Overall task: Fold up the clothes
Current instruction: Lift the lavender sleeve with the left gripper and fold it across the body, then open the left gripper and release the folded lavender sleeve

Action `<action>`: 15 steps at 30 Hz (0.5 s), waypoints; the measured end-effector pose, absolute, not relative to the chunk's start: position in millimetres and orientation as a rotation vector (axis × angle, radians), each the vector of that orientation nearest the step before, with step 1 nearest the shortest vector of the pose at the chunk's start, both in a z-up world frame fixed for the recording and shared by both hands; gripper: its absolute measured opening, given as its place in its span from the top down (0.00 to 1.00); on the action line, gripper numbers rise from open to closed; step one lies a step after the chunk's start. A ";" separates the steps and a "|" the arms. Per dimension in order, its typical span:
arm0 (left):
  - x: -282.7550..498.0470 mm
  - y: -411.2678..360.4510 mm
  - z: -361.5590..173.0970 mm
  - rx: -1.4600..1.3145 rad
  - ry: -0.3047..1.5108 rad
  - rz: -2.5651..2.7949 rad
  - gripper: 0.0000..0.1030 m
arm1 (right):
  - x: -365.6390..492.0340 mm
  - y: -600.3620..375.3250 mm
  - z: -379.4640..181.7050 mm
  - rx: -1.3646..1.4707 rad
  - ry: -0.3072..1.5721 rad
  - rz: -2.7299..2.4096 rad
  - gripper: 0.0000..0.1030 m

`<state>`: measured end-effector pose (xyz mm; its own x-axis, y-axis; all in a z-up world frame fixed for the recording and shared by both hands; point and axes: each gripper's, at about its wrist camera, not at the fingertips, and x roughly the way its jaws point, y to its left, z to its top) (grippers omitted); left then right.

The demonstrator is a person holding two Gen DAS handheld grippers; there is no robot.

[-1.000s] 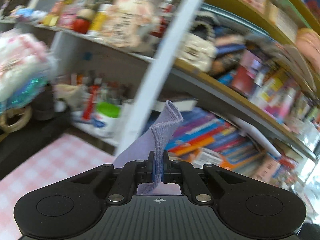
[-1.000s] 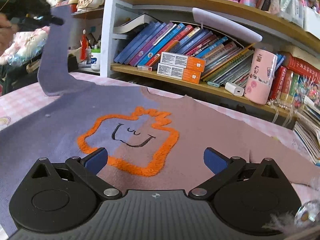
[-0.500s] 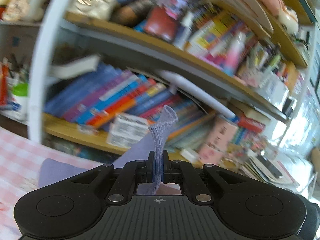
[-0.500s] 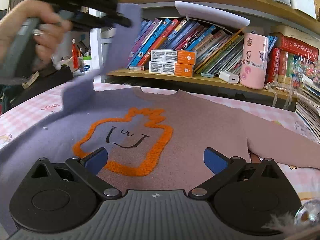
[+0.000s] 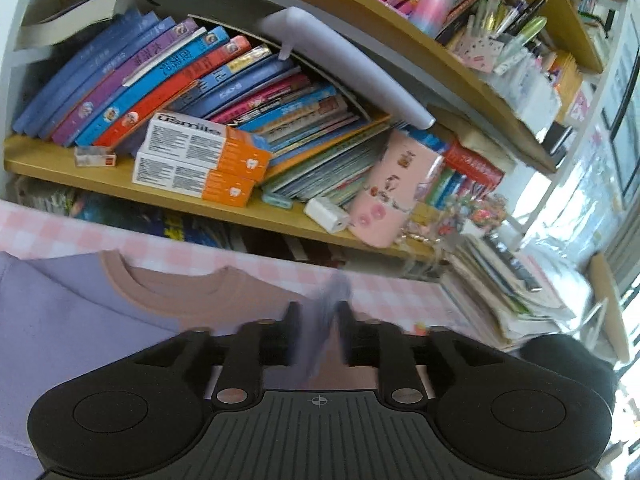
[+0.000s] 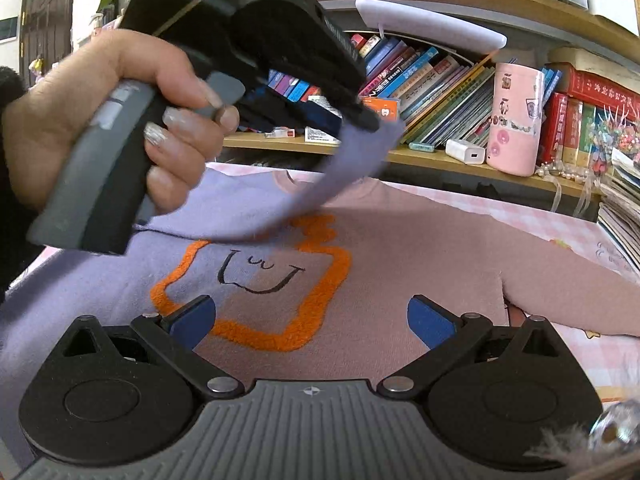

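Observation:
A sweater [image 6: 384, 256], lilac on the left half and dusty pink on the right, lies flat on the table with an orange-outlined smiling face on its chest. Its lilac left sleeve [image 6: 352, 160] is lifted and drawn across the chest toward the collar [image 5: 176, 292]. My left gripper [image 5: 318, 332] has its jaws slightly parted with the blurred sleeve end [image 5: 320, 336] between them; it also shows in the right wrist view [image 6: 368, 122] above the collar. My right gripper [image 6: 312, 320] is open and empty, low over the sweater's hem.
A pink checked tablecloth [image 6: 560, 224] covers the table. Behind it a wooden shelf [image 5: 120, 188] holds books, orange-and-white boxes [image 5: 200, 160], a pink tumbler [image 6: 516, 120] and a white charger [image 6: 466, 151]. A stack of books [image 5: 504, 292] sits at the right.
My left gripper swung right and down with the sleeve, from high at the left to over the collar. Its jaws have parted slightly. My right gripper stayed put.

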<state>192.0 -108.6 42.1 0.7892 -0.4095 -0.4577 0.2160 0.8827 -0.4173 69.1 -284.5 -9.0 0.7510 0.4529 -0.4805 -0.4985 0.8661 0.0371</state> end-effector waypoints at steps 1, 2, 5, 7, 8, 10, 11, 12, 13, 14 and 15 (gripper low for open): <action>186.3 -107.6 47.3 -0.349 0.554 -0.355 0.48 | 69.4 -285.0 -9.0 -0.091 0.501 0.521 0.00; 178.4 -106.4 54.1 -0.332 0.532 -0.370 0.43 | 69.8 -285.9 -9.0 -0.085 0.502 0.520 0.00; 149.8 -101.6 70.7 -0.243 0.476 -0.393 0.32 | 70.7 -287.7 -9.1 -0.072 0.506 0.516 0.00; 127.3 -97.8 79.4 -0.160 0.443 -0.397 0.25 | 70.8 -287.8 -9.2 -0.070 0.508 0.513 0.00; 115.5 -95.3 81.4 -0.116 0.432 -0.386 0.23 | 70.6 -287.4 -9.3 -0.072 0.508 0.512 0.00; 89.6 -85.7 73.4 -0.026 0.431 -0.325 0.20 | 70.3 -286.6 -9.3 -0.075 0.508 0.510 0.00; 78.5 -79.7 66.1 0.012 0.439 -0.289 0.20 | 70.1 -286.3 -9.3 -0.077 0.507 0.509 0.00; 67.3 -73.8 58.8 0.049 0.448 -0.252 0.20 | 69.9 -285.9 -9.3 -0.079 0.507 0.508 0.00; 56.4 -66.4 50.4 0.078 0.461 -0.211 0.20 | 69.8 -285.6 -9.4 -0.080 0.507 0.507 0.00; 45.6 -57.6 41.1 0.100 0.480 -0.167 0.20 | 69.8 -285.4 -9.6 -0.082 0.508 0.506 0.00; 35.9 -49.0 33.3 0.108 0.494 -0.132 0.20 | 70.0 -285.2 -9.8 -0.083 0.510 0.506 0.00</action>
